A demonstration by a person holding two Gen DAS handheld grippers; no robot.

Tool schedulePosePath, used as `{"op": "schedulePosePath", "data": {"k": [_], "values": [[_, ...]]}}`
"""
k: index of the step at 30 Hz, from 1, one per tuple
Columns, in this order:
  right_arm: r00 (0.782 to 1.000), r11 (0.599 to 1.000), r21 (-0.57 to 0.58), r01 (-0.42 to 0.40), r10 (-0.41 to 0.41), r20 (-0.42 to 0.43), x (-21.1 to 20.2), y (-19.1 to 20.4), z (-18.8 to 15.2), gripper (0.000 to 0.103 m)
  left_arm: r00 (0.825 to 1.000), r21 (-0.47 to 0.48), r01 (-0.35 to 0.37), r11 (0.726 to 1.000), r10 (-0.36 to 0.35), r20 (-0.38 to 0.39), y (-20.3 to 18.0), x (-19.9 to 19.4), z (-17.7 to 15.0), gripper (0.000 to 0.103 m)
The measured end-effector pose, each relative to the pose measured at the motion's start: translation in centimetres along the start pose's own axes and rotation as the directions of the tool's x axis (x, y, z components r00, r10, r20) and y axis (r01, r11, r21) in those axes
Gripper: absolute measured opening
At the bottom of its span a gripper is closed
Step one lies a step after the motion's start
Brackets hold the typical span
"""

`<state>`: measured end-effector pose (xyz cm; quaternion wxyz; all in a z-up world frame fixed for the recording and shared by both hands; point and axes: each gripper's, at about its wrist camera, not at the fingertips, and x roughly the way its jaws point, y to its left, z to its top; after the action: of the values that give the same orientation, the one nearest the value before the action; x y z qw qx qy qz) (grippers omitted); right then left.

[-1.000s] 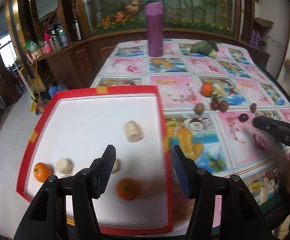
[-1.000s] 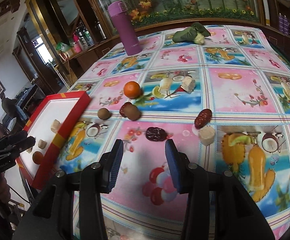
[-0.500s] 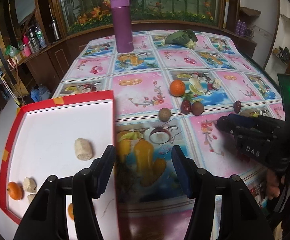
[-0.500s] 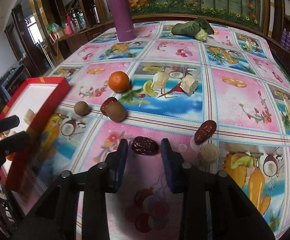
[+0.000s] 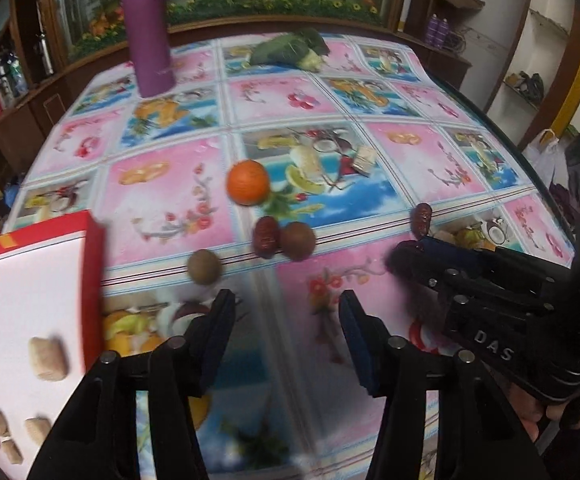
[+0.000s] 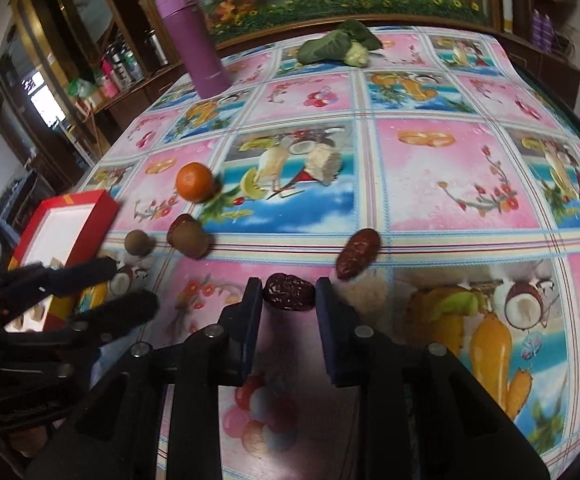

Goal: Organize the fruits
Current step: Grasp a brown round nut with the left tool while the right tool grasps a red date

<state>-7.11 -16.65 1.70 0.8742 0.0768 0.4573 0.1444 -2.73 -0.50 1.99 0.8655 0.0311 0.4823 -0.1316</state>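
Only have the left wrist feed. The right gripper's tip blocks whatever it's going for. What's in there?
Observer: A dark red date, lying on the tablecloth between the right gripper fingers.
Operator: Clamped?
Observer: Cannot tell. Both fingers sit close alongside it, and any contact is too fine to see.
Operator: Anything crowding it?
Observer: A pale chunk just outside the gripper's right finger, with a second date just beyond it.
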Motion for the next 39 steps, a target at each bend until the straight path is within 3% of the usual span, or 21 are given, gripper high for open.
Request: {"op": "schedulePosePath", "data": {"k": [2, 8, 13, 17, 21, 30, 39], "values": [[1.000, 0.999, 0.053, -0.011, 0.011, 0.000, -0.3, -1.0, 0.2, 0.029, 0.999, -0.019, 0.029, 0.999, -0.030, -0.024, -0.1, 1.2, 0.6, 0.044], [0.999, 0.988, 0.149, -0.040, 0.037, 0.021, -0.9, -2.8, 0.6, 0.029, 0.998, -0.047, 0.058, 0.997, -0.060, -0.027, -0.2, 3.1, 2.2, 0.040], [0.998, 0.988, 0.147, -0.054, 0.051, 0.023, -1.0, -2.6, 0.7, 0.029, 0.999, -0.055, 0.052, 0.997, -0.052, 0.001, -0.2, 3.8, 3.0, 0.037], [0.998, 0.988, 0.146, -0.057, 0.055, 0.018, -0.9, -2.6, 0.6, 0.029, 0.999, -0.025, 0.034, 0.999, -0.033, 0.015, -0.4, 3.6, 2.6, 0.022], [0.999, 0.990, 0.130, -0.050, 0.046, 0.027, -1.0, -2.3, 0.6, 0.029, 0.999, -0.036, 0.042, 0.998, -0.041, 0.026, 0.0, 3.2, 2.0, 0.022], [0.996, 0.997, 0.064, -0.051, 0.046, 0.074, -1.5, -1.0, 0.4, 0.029, 0.996, -0.073, 0.034, 0.997, -0.028, 0.086, 1.1, -1.2, -0.2, 0.022], [0.987, 1.000, -0.002, -0.004, 0.004, 0.161, -2.4, 0.2, 0.2, 0.029, 0.980, -0.126, -0.044, 0.991, 0.067, 0.187, 3.9, -7.2, -2.9, 0.022]]}}
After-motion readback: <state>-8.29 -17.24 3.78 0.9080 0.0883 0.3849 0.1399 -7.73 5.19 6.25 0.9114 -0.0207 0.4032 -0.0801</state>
